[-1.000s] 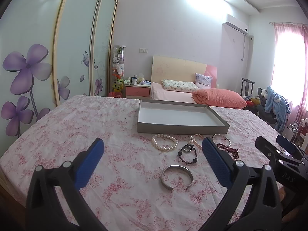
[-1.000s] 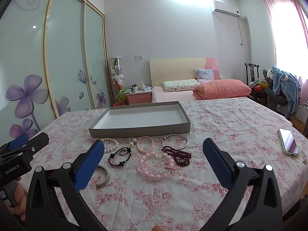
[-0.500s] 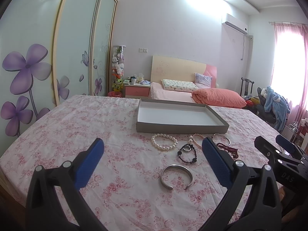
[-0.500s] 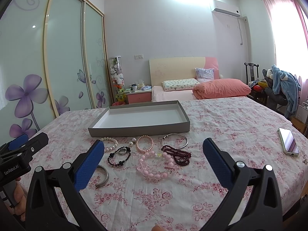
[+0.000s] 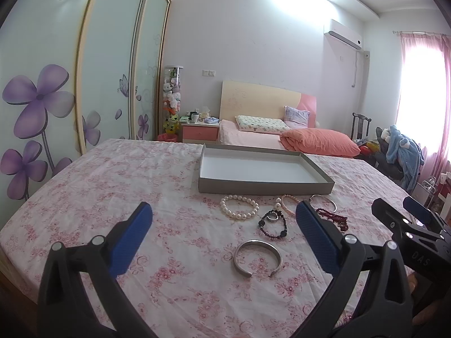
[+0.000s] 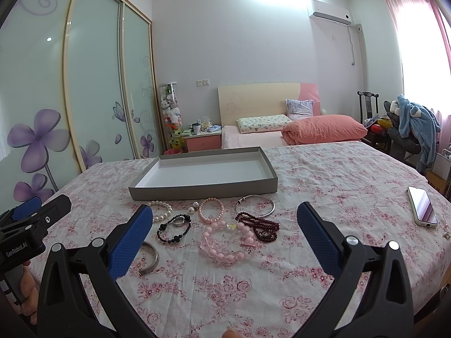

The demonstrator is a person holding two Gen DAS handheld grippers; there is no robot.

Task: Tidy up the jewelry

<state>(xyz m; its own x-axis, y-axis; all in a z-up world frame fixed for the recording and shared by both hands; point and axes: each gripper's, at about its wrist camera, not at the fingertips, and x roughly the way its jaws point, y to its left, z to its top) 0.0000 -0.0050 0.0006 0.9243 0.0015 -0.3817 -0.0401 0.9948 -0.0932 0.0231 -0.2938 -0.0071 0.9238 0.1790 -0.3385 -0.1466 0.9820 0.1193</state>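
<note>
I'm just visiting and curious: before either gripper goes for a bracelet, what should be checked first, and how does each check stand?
1. Left gripper open, nothing held: ok.
2. Right gripper open, nothing held: ok.
3. Grey tray has free room inside: ok.
4. Silver cuff lies apart from the other pieces: ok.
5. Pink bead bracelet free of the dark red beads: cannot tell, they look touching.
6. Phone away from the jewelry: ok.
</note>
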